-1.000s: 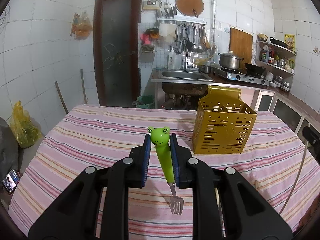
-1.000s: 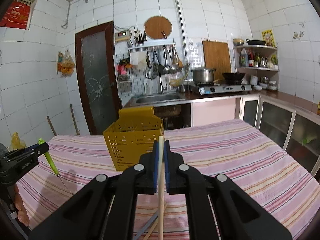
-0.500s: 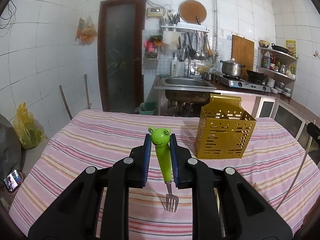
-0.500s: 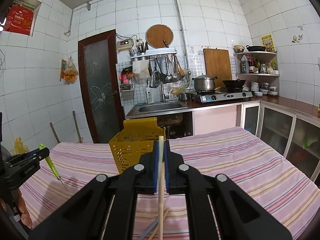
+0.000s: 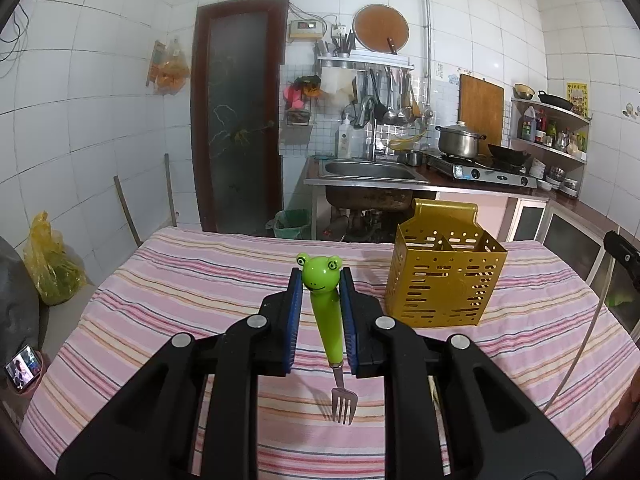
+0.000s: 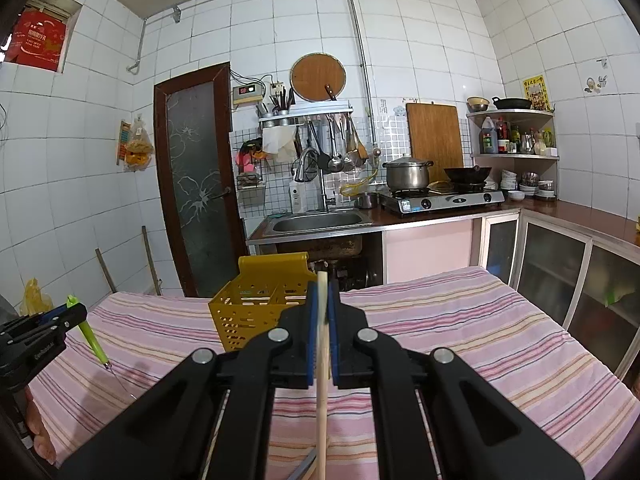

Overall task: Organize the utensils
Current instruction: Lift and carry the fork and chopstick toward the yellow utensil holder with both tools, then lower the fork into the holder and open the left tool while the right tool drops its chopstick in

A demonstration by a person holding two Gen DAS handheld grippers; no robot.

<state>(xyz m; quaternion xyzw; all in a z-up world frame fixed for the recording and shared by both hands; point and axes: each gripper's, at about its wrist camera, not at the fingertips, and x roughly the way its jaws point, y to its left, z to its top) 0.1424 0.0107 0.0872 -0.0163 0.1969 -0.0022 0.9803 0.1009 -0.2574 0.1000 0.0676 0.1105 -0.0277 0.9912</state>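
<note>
1. Left wrist view: the left gripper is clamped on the green frog-headed fork, its blue pads pressed to both sides of the handle. The frog end points up and away and the tines hang down over the striped table, clear of the cloth. The fork is not yet stowed.

2. Same view: the yellow caddy stands toward the far right of the table, well apart from the fork. Its visible compartments look empty, so by my reading nothing has been sorted in so far. The gripper is held roughly level, facing the far edge, with the caddy ahead and to its right.

3. Right wrist view: the right gripper is closed tight on a pale wooden stick, probably a chopstick, which runs up between the pads and down out of frame. A grey piece shows beside its lower end; I cannot tell what it is.

4. Same view: the caddy sits just beyond the fingertips, slightly left, near the far edge. The left gripper and fork show at the left edge. The right one points level at the caddy, seemingly the nearer to a drop; both items remain to be placed.
</note>
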